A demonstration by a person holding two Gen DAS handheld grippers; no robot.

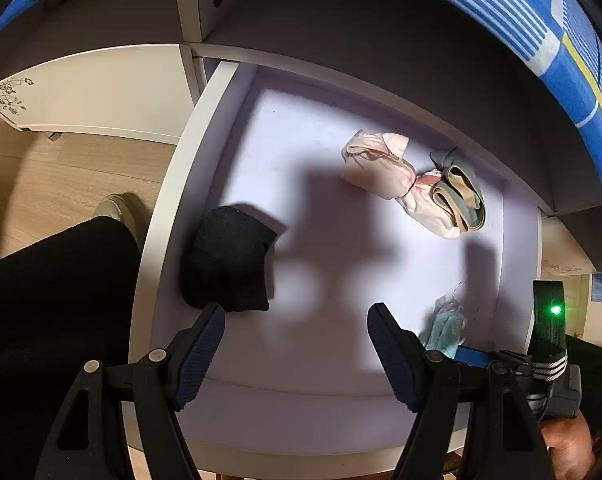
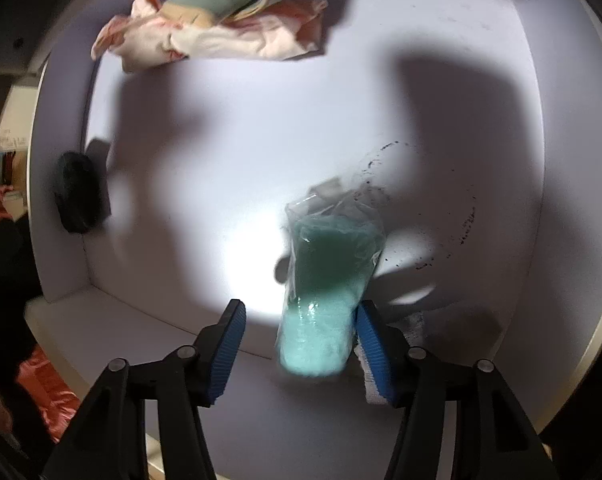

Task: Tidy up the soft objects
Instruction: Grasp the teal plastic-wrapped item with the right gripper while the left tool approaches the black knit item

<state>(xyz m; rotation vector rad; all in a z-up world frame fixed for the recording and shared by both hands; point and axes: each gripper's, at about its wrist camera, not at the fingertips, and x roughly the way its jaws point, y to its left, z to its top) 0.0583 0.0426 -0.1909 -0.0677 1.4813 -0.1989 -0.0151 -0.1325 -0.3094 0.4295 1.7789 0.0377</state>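
An open white drawer point(image 1: 173, 184) holds the soft items. A black folded cloth point(image 1: 229, 260) lies against its left wall, just beyond my left gripper point(image 1: 297, 344), which hangs open with nothing between its fingers. At the back right lie a pink garment point(image 1: 381, 168) and a grey-green and beige one point(image 1: 459, 196), touching each other. A teal cloth in a clear bag point(image 2: 329, 280) stands between the fingers of my right gripper point(image 2: 301, 340). It leans on the right finger and a gap is left to the left finger, so the gripper is open.
A blue striped bedsheet point(image 1: 501, 4) overhangs the drawer's back. To the left are a leg in black point(image 1: 53, 300), a shoe point(image 1: 117, 206), wooden floor and a white cabinet point(image 1: 101, 92). A hand point(image 1: 565, 444) holds the right gripper. Red fabric point(image 2: 49, 396) lies outside the drawer.
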